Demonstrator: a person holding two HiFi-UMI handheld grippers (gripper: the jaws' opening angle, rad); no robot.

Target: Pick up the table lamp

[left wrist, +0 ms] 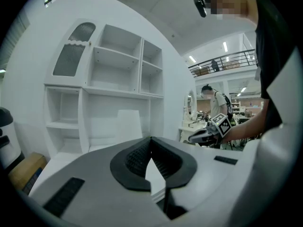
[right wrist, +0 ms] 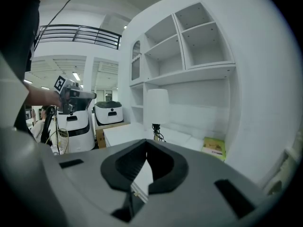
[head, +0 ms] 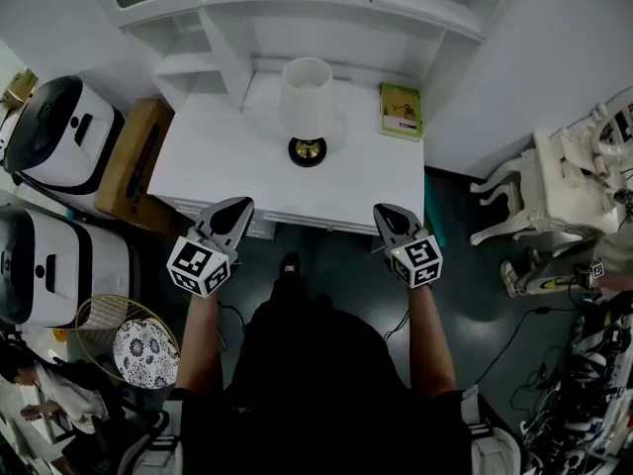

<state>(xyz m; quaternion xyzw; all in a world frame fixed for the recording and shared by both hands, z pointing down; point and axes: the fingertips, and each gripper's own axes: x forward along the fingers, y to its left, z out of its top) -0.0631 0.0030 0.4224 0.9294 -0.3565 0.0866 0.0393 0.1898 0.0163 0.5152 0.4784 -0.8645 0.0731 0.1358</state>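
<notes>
The table lamp (head: 307,107), with a white shade and a black-and-gold base, stands at the back middle of the white desk (head: 227,166). Both grippers hover side by side before the desk's front edge, well short of the lamp. My left gripper (head: 235,209) has its jaws together with nothing between them, and so does my right gripper (head: 386,212). In the left gripper view the shade (left wrist: 129,124) rises just beyond the closed left gripper (left wrist: 151,142). The right gripper view has the lamp (right wrist: 157,106) ahead over the closed right gripper (right wrist: 146,143).
A green book (head: 401,110) lies at the desk's back right. White shelves (head: 326,8) rise behind the desk. Two white-and-black machines (head: 59,132), a cardboard box (head: 134,156) and a wire basket (head: 119,339) stand left. An ornate white chair (head: 554,181) and cables (head: 584,384) are right.
</notes>
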